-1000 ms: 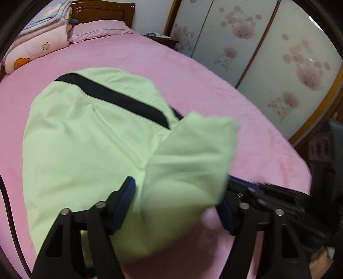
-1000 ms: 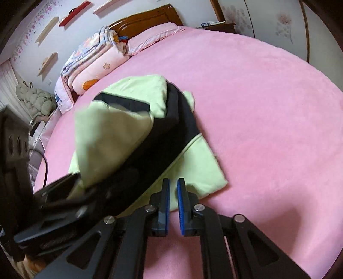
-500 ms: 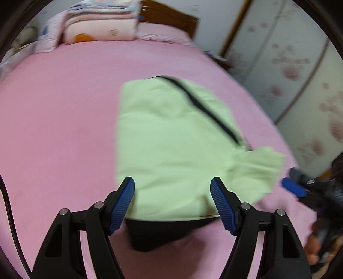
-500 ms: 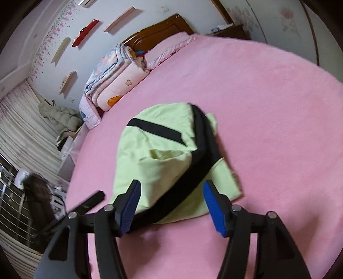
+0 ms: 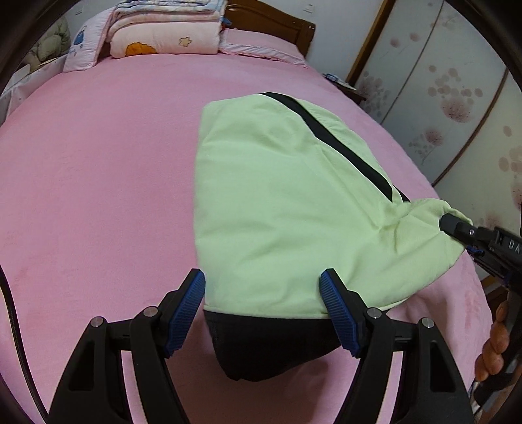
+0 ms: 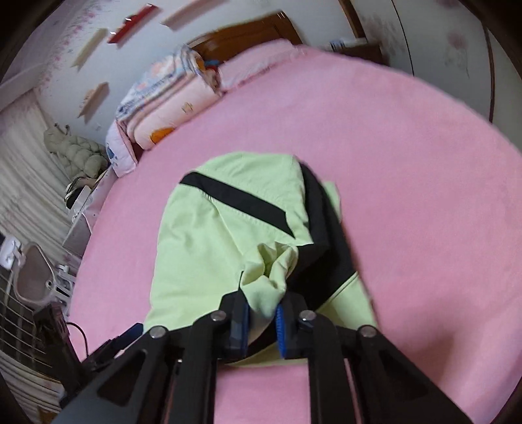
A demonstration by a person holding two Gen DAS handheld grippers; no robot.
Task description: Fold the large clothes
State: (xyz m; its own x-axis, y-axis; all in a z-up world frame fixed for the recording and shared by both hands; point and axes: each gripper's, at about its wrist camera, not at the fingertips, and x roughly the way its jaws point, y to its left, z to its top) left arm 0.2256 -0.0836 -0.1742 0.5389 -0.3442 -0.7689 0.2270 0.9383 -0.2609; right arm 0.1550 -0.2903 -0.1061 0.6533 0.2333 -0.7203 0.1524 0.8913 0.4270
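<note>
Pink plush bedspread (image 5: 98,195) covers the whole bed, w/ a stack of folded quilts (image 5: 166,29) and a brown wooden headboard (image 5: 270,29) at the far end, floral wardrobe doors (image 5: 456,98) on the right.

Pale green garment w/ a black diagonal stripe and black lining (image 5: 287,202) lies mid-bed, partly folded. Its long axis runs from the near edge toward the headboard, leaning a bit right in the left wrist view; black lining end points back toward the cameras.

Left gripper (image 5: 262,313) hovers over the near hem w/ jaws spread wide, nothing pinched; hem sits betw. the blue pads but they don't press on it.

Right gripper (image 6: 262,323) is closing, pads clamped on a bunched green sleeve end (image 6: 270,280) at the garment's near right corner. In the left wrist view that sleeve stretches out sideways to the right gripper's tip. Fingers of a hand (image 5: 492,345) show at the right edge.
</note>
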